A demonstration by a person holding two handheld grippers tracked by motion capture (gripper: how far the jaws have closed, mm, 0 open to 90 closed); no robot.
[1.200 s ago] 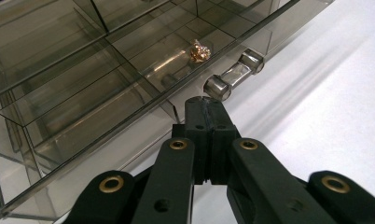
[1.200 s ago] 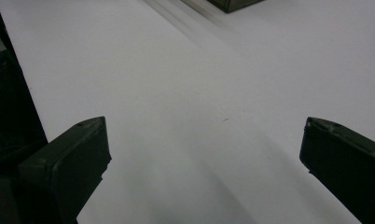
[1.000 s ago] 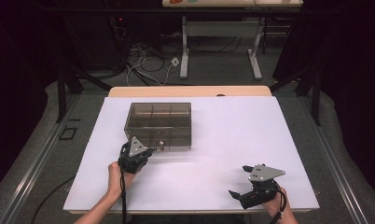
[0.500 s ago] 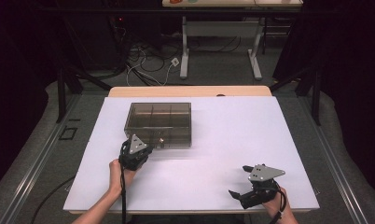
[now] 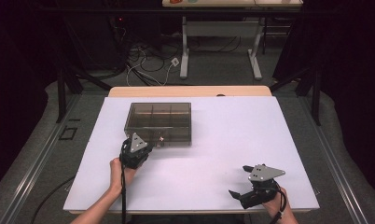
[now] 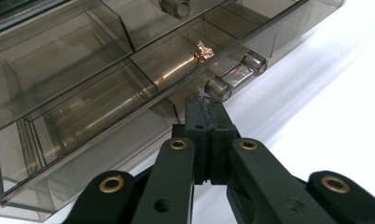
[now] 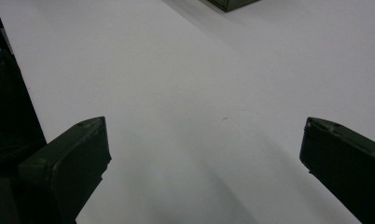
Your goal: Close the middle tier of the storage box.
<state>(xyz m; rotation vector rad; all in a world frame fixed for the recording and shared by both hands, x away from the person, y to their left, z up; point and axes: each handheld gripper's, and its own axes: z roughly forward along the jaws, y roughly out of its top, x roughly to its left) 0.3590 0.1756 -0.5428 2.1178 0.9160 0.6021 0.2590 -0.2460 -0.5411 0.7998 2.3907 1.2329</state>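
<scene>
A smoky clear plastic box (image 5: 157, 122) with several compartments stands on the white table, left of the middle. In the left gripper view its drawer (image 6: 83, 93) holds a small crumpled gold piece (image 6: 203, 52), and a clear bar handle (image 6: 234, 74) runs along the drawer's front. My left gripper (image 6: 206, 100) is shut with nothing between its jaws, its tips right under that handle. Seen from above, the left gripper (image 5: 147, 146) sits at the box's front edge. My right gripper (image 5: 237, 181) rests near the front right of the table, jaws wide open over bare surface (image 7: 203, 128).
The white table top (image 5: 223, 140) spreads wide to the right of the box and in front of it. A wooden strip (image 5: 190, 91) runs along its far edge. Beyond it stand desk legs and loose cables (image 5: 148, 65) on the floor.
</scene>
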